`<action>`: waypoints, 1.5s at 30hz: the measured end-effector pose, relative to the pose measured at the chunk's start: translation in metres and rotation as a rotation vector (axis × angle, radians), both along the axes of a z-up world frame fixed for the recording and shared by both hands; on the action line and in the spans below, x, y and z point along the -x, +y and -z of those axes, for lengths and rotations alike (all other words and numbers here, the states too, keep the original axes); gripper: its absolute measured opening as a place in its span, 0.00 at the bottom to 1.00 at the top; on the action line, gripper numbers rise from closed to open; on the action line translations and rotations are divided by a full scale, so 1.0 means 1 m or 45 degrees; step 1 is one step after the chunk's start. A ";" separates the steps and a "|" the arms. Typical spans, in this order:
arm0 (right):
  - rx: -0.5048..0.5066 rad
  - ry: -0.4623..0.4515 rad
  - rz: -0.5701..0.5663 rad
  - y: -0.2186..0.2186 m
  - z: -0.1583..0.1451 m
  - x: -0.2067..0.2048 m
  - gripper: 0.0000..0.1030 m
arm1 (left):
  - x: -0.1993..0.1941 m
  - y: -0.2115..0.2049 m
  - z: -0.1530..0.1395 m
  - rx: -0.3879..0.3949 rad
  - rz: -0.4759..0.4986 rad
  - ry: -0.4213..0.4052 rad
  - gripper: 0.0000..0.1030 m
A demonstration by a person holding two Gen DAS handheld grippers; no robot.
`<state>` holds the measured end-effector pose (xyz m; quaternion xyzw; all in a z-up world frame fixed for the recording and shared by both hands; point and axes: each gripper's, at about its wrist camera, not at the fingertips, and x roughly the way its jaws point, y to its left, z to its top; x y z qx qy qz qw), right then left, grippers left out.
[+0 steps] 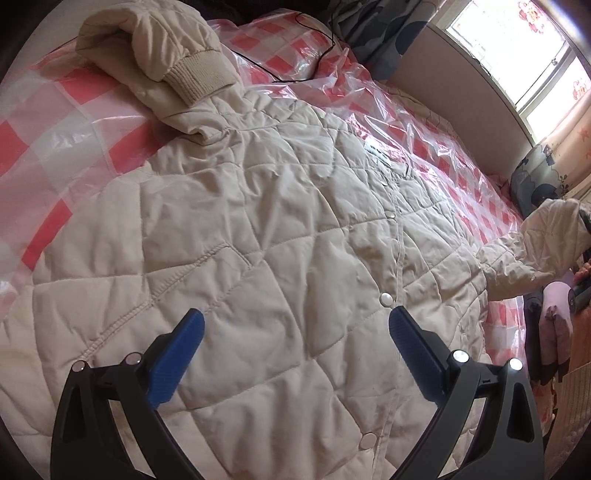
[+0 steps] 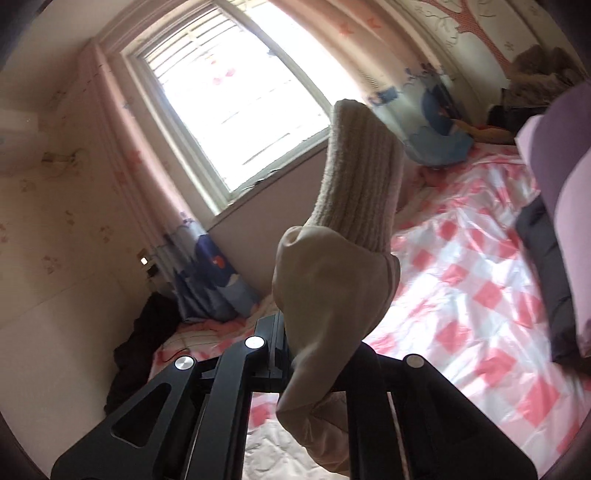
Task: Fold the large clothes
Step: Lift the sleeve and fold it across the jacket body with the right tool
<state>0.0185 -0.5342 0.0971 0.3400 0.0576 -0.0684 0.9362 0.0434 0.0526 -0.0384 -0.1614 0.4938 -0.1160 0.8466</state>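
A cream quilted jacket (image 1: 266,229) lies front up on the bed, snaps closed down its middle. Its left sleeve (image 1: 159,48) is folded in over the shoulder, ribbed cuff showing. My left gripper (image 1: 295,325) is open and empty, its blue fingertips (image 1: 192,332) hovering just above the jacket's lower front. My right gripper (image 2: 317,354) is shut on the jacket's right sleeve (image 2: 332,295) and holds it lifted, the ribbed cuff (image 2: 362,177) sticking up past the jaws. That raised sleeve (image 1: 532,243) also shows at the right in the left wrist view.
The bed is covered by a pink checked sheet under clear plastic (image 1: 417,122). Blue patterned pillows (image 1: 369,33) lie at the head. A window (image 2: 236,96) and wall border the far side. A lilac and dark garment pile (image 2: 554,206) lies at the right. A black cable (image 1: 295,74) crosses the plastic.
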 end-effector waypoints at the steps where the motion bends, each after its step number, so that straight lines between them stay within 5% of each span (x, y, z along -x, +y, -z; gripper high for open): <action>1: 0.027 -0.013 -0.046 0.021 -0.010 -0.010 0.09 | 0.000 0.005 -0.001 0.009 -0.012 -0.001 0.93; 7: 0.143 0.013 -0.310 0.163 -0.021 -0.084 0.09 | 0.002 0.043 -0.010 0.085 -0.090 -0.012 0.93; 14: 0.269 0.245 -0.568 0.326 0.057 -0.140 0.09 | 0.004 0.082 -0.013 0.195 -0.174 -0.006 0.93; 21: 0.383 0.559 -0.814 0.423 0.146 -0.168 0.18 | 0.009 0.100 -0.017 0.227 -0.210 -0.020 0.93; 22: 0.376 0.627 -0.866 0.431 0.161 -0.170 0.27 | 0.009 0.101 -0.016 0.229 -0.208 -0.017 0.93; 25: 0.350 0.788 -0.980 0.443 0.184 -0.174 0.30 | 0.009 0.101 -0.014 0.230 -0.204 -0.007 0.93; 30: 0.264 0.768 -1.091 0.428 0.161 -0.163 0.40 | 0.007 0.097 -0.012 0.217 -0.201 -0.007 0.93; 32: 0.290 0.706 -1.045 0.420 0.143 -0.155 0.64 | 0.007 0.095 -0.011 0.211 -0.201 -0.005 0.93; 34: 0.486 0.720 -0.952 0.425 0.139 -0.152 0.93 | 0.006 0.091 -0.010 0.209 -0.198 -0.001 0.93; 36: 0.671 0.833 -0.976 0.443 0.150 -0.161 0.94 | 0.004 0.086 -0.008 0.197 -0.188 0.000 0.93; 38: 0.724 0.874 -0.993 0.454 0.161 -0.165 0.94 | 0.003 0.083 -0.007 0.185 -0.182 0.001 0.93; 40: 0.709 0.809 -0.972 0.461 0.155 -0.159 0.94 | 0.003 0.081 -0.007 0.184 -0.180 0.002 0.93; 43: 0.575 0.698 -1.130 0.466 0.150 -0.142 0.94 | 0.002 0.080 -0.005 0.184 -0.176 0.007 0.93; 45: 0.640 0.671 -1.148 0.473 0.153 -0.135 0.94 | 0.001 0.080 -0.005 0.199 -0.175 0.014 0.93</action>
